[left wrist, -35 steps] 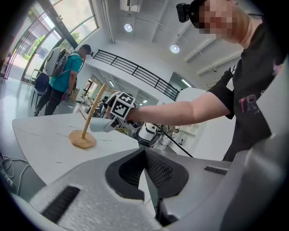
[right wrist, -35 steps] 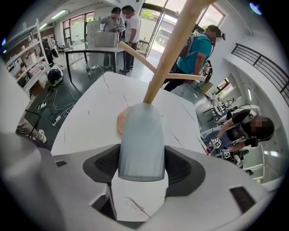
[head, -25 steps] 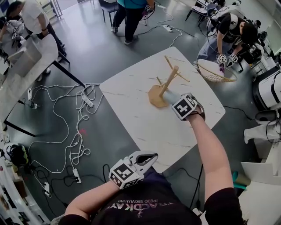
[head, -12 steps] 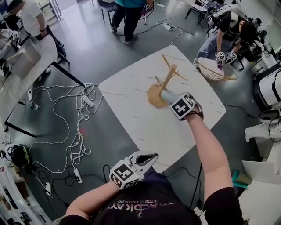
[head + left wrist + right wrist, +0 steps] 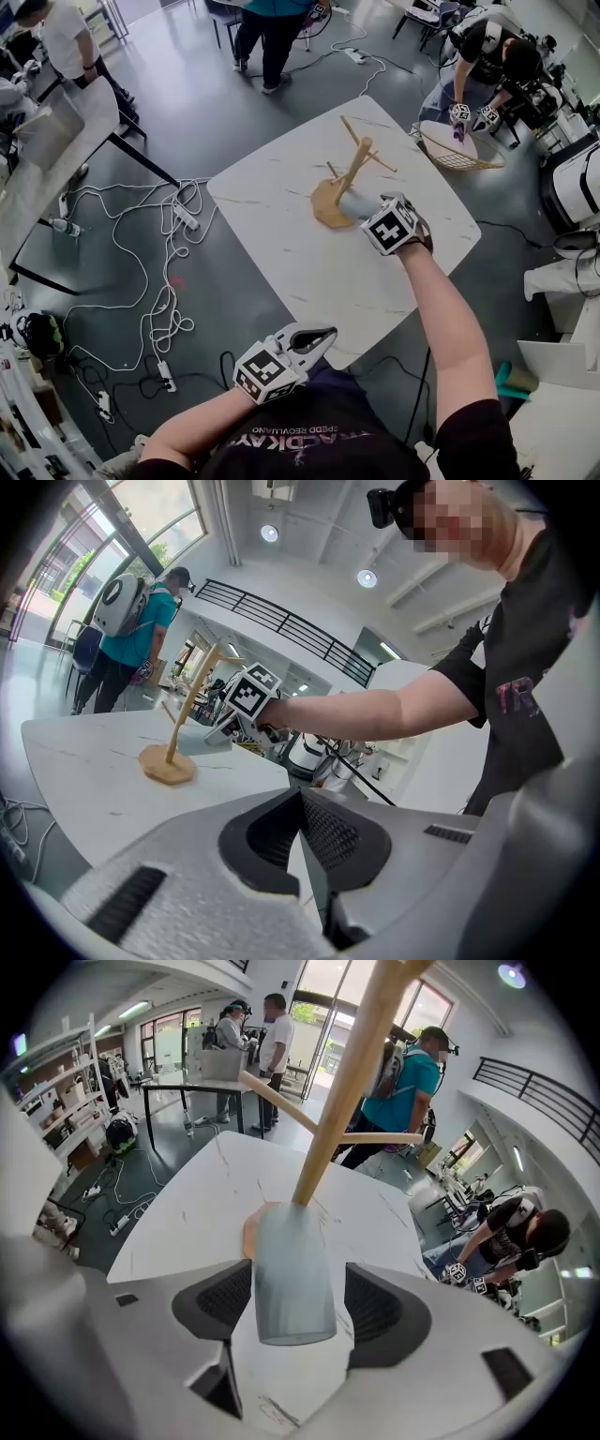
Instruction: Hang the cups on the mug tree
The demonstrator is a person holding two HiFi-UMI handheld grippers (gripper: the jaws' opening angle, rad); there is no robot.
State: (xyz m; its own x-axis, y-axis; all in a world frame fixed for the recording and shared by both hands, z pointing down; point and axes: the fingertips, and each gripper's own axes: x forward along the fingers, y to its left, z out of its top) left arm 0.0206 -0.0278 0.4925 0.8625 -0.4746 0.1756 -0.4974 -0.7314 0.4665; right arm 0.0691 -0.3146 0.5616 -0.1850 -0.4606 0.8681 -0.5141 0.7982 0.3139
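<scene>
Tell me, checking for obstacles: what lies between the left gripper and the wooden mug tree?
Only bare white marble-look tabletop, seen in the head view.

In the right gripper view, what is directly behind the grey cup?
The mug tree: its stem rises from behind the cup, held in the right gripper. The cup covers most of the wooden base; only its left edge shows.

Count one mug tree and one cup right beside its trunk. Count two grippers: left gripper near, right gripper farther out. Find two tables: white table in the middle, second table far left. See one wire basket far right. Make out three people at the far side: person in white left, person in teal middle, crouching person right.
</scene>
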